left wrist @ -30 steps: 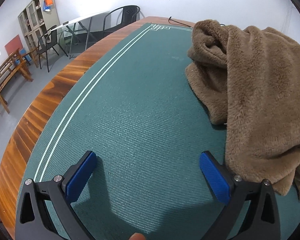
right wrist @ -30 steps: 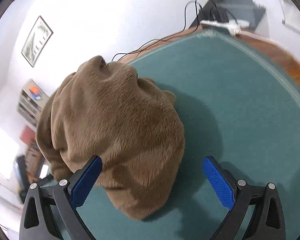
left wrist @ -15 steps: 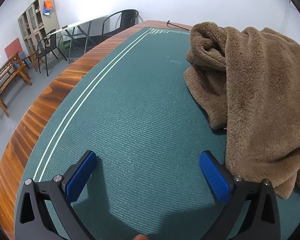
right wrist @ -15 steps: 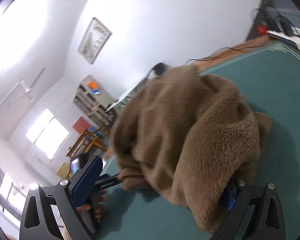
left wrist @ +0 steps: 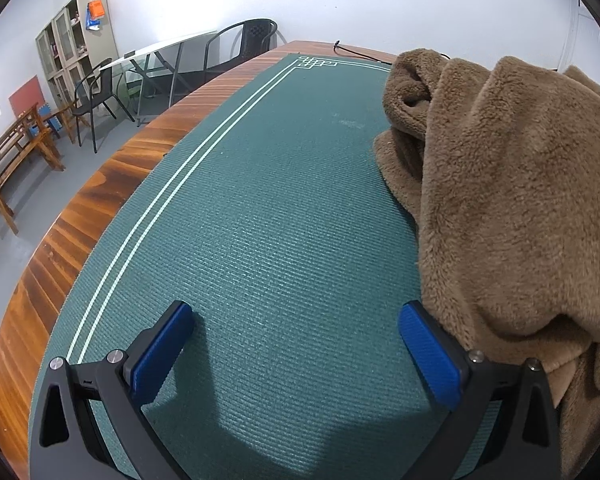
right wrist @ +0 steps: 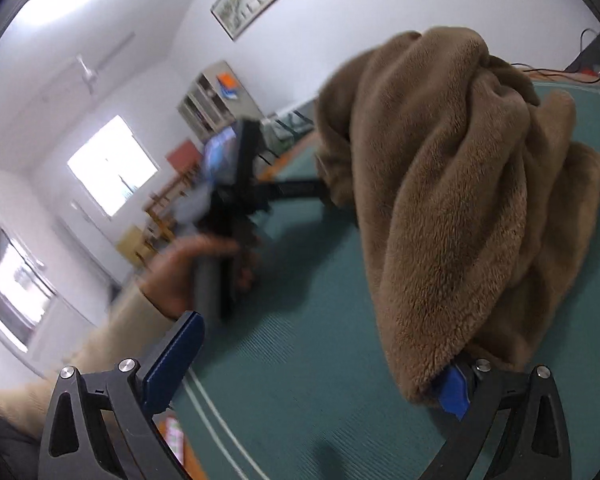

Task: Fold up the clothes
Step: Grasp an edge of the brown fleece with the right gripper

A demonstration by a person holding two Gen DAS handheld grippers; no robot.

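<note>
A brown fleece garment point(left wrist: 512, 184) lies bunched in a heap on the green mat point(left wrist: 268, 216). My left gripper point(left wrist: 296, 344) is open and empty, low over the mat, with the garment draped against the outside of its right finger. My right gripper point(right wrist: 312, 364) is open; the garment point(right wrist: 460, 184) hangs over its right finger and hides most of the blue pad point(right wrist: 454, 392). In the right wrist view the other hand-held gripper point(right wrist: 236, 200) reaches toward the garment's left edge, blurred.
The mat covers a wooden table point(left wrist: 100, 200) whose edge runs along the left. Chairs point(left wrist: 96, 96), a glass table and a cabinet stand beyond it. Cables point(right wrist: 556, 72) lie at the table's far end.
The right gripper swung left and tilted up, so the garment now drapes over its right finger. The left gripper crept forward along the mat toward the garment.
</note>
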